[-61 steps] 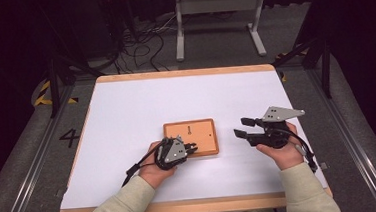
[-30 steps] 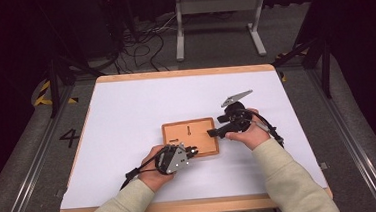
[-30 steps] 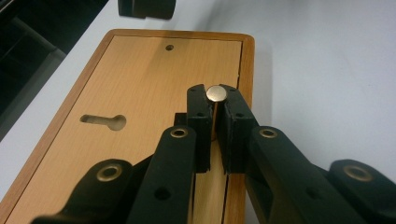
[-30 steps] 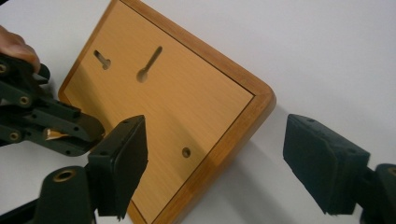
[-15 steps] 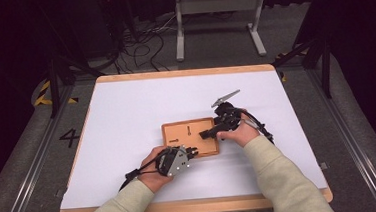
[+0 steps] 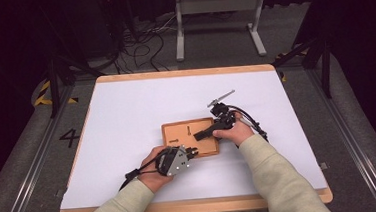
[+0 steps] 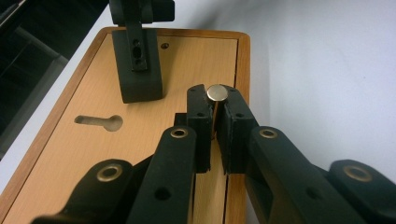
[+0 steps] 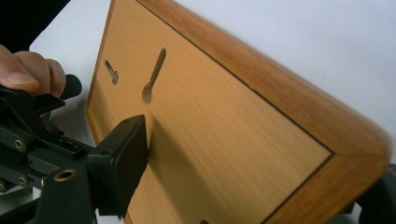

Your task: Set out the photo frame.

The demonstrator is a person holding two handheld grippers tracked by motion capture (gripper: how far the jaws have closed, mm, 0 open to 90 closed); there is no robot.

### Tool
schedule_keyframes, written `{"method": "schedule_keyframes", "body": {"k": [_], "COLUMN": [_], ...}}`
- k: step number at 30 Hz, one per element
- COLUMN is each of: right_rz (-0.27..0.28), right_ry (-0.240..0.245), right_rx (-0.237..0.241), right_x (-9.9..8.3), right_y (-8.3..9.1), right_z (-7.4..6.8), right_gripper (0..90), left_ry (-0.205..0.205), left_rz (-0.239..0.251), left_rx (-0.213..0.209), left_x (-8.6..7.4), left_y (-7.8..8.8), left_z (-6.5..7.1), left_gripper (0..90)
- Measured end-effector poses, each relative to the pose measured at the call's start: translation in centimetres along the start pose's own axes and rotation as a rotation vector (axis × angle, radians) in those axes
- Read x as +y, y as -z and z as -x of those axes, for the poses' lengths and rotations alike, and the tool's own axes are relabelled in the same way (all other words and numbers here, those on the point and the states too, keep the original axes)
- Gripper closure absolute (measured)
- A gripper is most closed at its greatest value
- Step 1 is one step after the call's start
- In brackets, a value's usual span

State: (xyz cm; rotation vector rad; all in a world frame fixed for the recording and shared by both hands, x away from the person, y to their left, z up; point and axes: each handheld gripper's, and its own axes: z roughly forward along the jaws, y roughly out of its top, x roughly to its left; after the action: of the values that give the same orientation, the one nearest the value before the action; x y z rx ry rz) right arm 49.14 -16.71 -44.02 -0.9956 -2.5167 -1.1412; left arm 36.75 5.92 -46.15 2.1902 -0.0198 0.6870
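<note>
Board (image 6: pixel 190 137) flat mid-table. Left gripper (image 7: pixel 215 122) clamped on pin (image 7: pixel 217 93) at board's near corner. Right gripper (image 8: pixel 224 154) straddling board's edge, closure unclear. Advise: steady board; align pin above slot (image 7: pixel 99 122) before lowering.

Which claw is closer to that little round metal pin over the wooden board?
Left. The left claw is shut on the metal pin at the wooden board's edge; the right claw presses the board farther along.
</note>
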Motion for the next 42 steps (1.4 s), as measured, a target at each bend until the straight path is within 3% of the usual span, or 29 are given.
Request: {"method": "schedule_keyframes", "body": {"k": [2,7,11,15,18,22,27,32,35,42], "right_rz": [0.001,-0.003,0.001,0.000,-0.001,-0.004,-0.011,-0.017,-0.015,-0.020], "right_ry": [0.004,0.029,0.066,0.102,0.140,0.179,0.219,0.259,0.299,0.399], "right_rx": [0.011,0.023,0.008,0.000,-0.012,-0.021,-0.042,-0.061,-0.077,-0.115], "right_x": [0.0,-0.1,-0.1,-0.2,-0.2,-0.3,-0.4,-0.5,-0.8,-1.3], "right_y": [0.2,0.7,1.1,1.5,1.9,2.3,2.7,3.1,3.4,4.1], "right_z": [0.1,-0.1,-0.5,-1.0,-1.4,-1.9,-2.5,-3.3,-3.9,-5.3], "right_gripper": [26.4,30.1,32.0,34.1,35.8,37.9,39.6,42.1,43.6,47.3], "left_ry": [0.014,0.104,0.181,0.231,0.304,0.348,0.400,0.431,0.481,0.530], "left_rz": [-0.004,0.009,0.030,0.046,0.053,0.074,0.097,0.095,0.090,0.120], "left_rx": [-0.009,-0.074,-0.122,-0.171,-0.227,-0.261,-0.289,-0.290,-0.303,-0.281], "left_x": [0.1,0.1,-0.3,-0.8,-1.2,-1.8,-2.2,-2.7,-3.1,-4.1], "left_y": [0.0,1.0,2.3,3.0,3.6,4.4,5.2,6.1,6.9,8.7], "left_z": [-0.1,-0.6,-0.9,-1.1,-1.4,-1.8,-2.2,-2.4,-2.6,-3.2], "left_gripper": [83.7,78.8,73.4,69.8,67.7,67.0,66.5,66.5,65.7,65.7]}}
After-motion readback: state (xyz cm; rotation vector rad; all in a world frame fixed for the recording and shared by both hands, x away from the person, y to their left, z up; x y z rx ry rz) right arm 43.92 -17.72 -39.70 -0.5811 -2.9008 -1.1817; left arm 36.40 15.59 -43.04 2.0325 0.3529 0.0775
